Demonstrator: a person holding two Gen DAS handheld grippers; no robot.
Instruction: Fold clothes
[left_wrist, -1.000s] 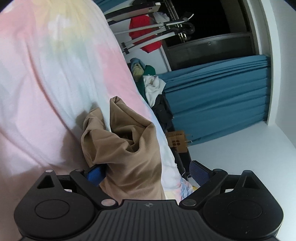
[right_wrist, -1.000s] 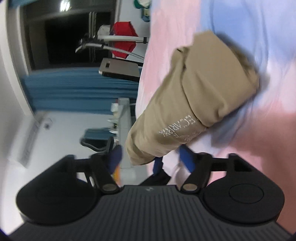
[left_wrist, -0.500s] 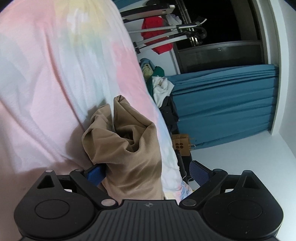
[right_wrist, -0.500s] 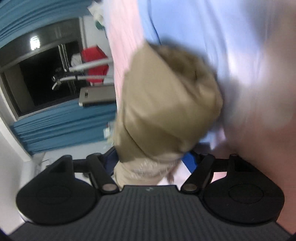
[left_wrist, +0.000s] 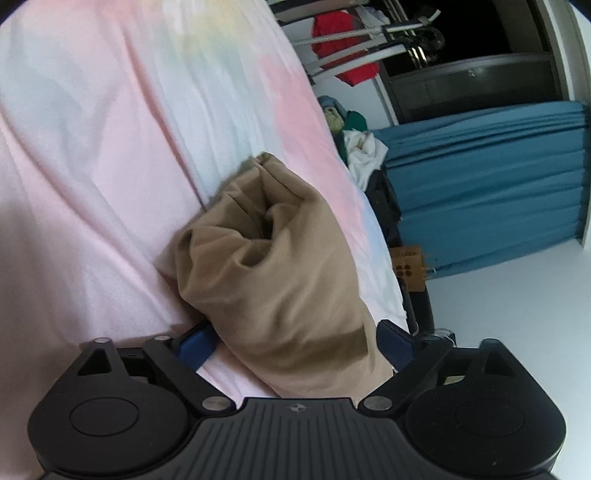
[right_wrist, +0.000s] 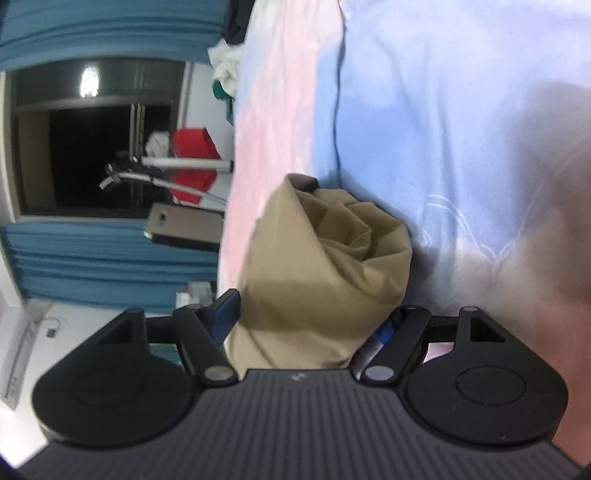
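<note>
Here, both grippers hold a bunched tan garment against a pastel bedsheet.

The left gripper (left_wrist: 295, 341) has its blue-padded fingers (left_wrist: 195, 341) on either side of the tan garment (left_wrist: 273, 273), jaws fairly wide with the thick roll of cloth filling the gap between them. In the right wrist view the right gripper (right_wrist: 306, 317) likewise straddles the tan garment (right_wrist: 317, 266), its jaws set apart and pressed against the fabric bundle on both sides. The garment lies crumpled and rolled on the pink, white and pale blue bedsheet (left_wrist: 110, 166), near the sheet's edge. Beyond that edge hang teal curtains (left_wrist: 487, 184), with a red cloth (left_wrist: 351, 62) on a metal rack further off and a heap of other clothes (left_wrist: 362, 147) beside the bed.
</note>
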